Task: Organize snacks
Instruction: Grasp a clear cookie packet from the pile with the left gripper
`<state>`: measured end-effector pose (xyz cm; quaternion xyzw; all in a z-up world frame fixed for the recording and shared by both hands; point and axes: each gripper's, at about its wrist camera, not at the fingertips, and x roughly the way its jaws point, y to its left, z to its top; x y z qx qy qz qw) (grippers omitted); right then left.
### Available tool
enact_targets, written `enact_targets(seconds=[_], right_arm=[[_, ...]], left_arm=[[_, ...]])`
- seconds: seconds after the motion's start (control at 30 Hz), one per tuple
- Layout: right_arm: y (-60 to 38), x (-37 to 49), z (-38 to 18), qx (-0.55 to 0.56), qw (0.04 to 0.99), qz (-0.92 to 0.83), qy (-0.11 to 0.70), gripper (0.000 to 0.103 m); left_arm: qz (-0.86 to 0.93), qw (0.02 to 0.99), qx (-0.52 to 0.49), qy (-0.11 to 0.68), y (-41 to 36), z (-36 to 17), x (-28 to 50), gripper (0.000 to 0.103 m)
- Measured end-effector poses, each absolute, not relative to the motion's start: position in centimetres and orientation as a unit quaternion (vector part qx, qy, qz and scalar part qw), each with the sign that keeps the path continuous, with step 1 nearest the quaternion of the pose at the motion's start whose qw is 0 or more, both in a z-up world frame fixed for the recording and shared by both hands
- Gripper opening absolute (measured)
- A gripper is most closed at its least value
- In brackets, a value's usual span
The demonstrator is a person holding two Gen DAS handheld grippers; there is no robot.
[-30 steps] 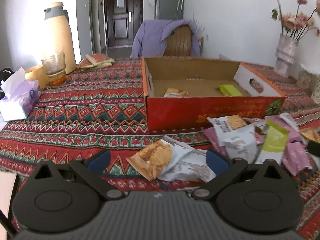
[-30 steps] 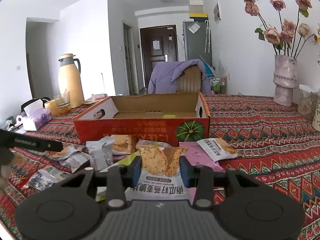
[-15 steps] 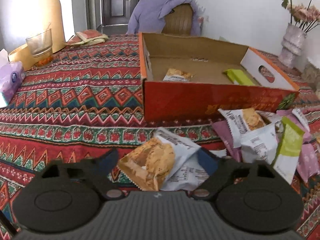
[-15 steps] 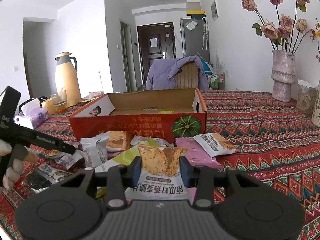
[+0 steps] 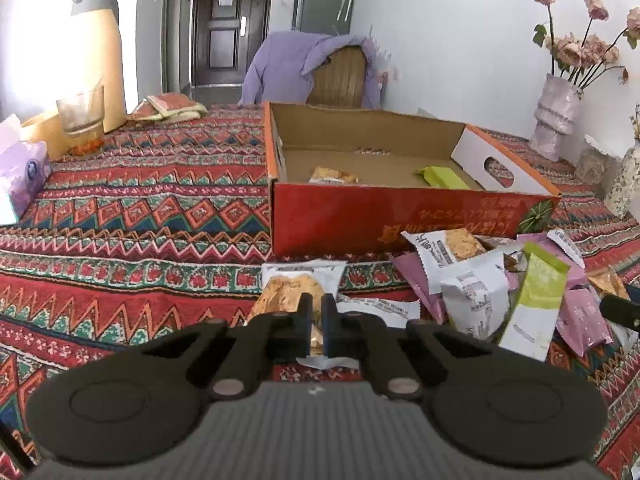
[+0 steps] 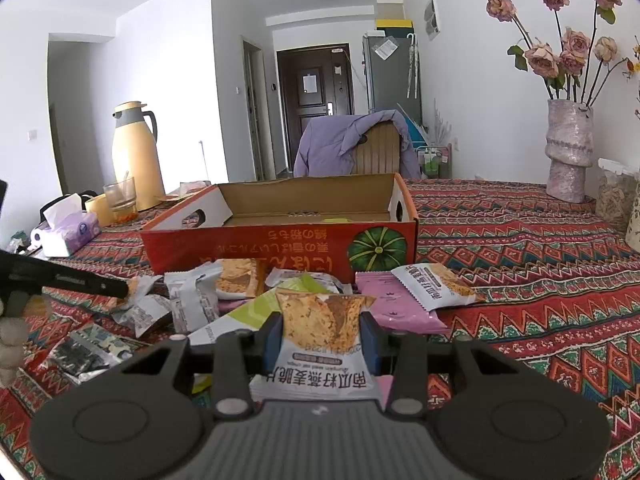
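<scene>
While my left gripper (image 5: 316,312) has just been closing, its jaws now pinch the edge of a cracker packet (image 5: 294,288) lying on the cloth (image 5: 132,216) in front of the box (image 5: 384,216). My right gripper (image 6: 322,330) clamps a second packet (image 6: 320,344), held upright above the pile (image 6: 224,292). Box front wall stands between both packets and the box floor, where 2 snacks lie: 1 tan (image 5: 332,175), 1 green (image 5: 442,178). Loose packets crowd the cloth right of my left gripper. Flask (image 5: 98,60), glass (image 5: 80,114) and tissues (image 5: 22,176) stand well left; vase (image 5: 558,112) far right.
</scene>
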<state>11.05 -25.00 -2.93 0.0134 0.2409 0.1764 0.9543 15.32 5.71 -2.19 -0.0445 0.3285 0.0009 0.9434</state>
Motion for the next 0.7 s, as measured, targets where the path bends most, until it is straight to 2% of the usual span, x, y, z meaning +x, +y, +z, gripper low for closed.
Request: enact_targets(seconds=[0.13,0.2,0.23,0.27,0.3,0.43,0.57,0.7], right_arm=[[-25.0,11.1,-2.9,0.014,0.954,0.176,0.242,0.04],[-24.9,11.0,-3.0,0.013,0.954,0.177,0.242,0.04],[-24.9,11.0,-3.0,0.013,0.954,0.177,0.242,0.04],[-24.8,10.9,-3.0,0.013,0.954,0.177,0.243,0.04],[-24.8,10.9,-3.0,0.013,0.954,0.177,0.243,0.04],[-24.8,10.8,-2.9,0.011,0.954,0.178,0.241,0.04],[-24.9,10.8,-2.8,0.011,0.954,0.177,0.24,0.04],[-24.9,11.0,-2.9,0.011,0.954,0.176,0.243,0.04]], left_arm=[[0.007,0.944,-0.047,0.325,6.1,-1.8,15.4,0.008],[0.019,0.942,-0.048,0.332,6.4,-1.8,16.0,0.024],[0.023,0.941,-0.047,0.334,6.5,-1.8,16.1,0.042],[0.024,0.941,-0.042,0.334,6.5,-1.8,16.5,0.056],[0.028,0.941,-0.034,0.335,6.4,-1.8,16.9,0.06],[0.06,0.931,-0.011,0.359,6.4,-2.7,18.9,0.059],[0.06,0.919,-0.012,0.388,6.9,-4.2,19.9,0.051],[0.044,0.924,-0.027,0.378,7.4,-4.3,19.3,0.043]])
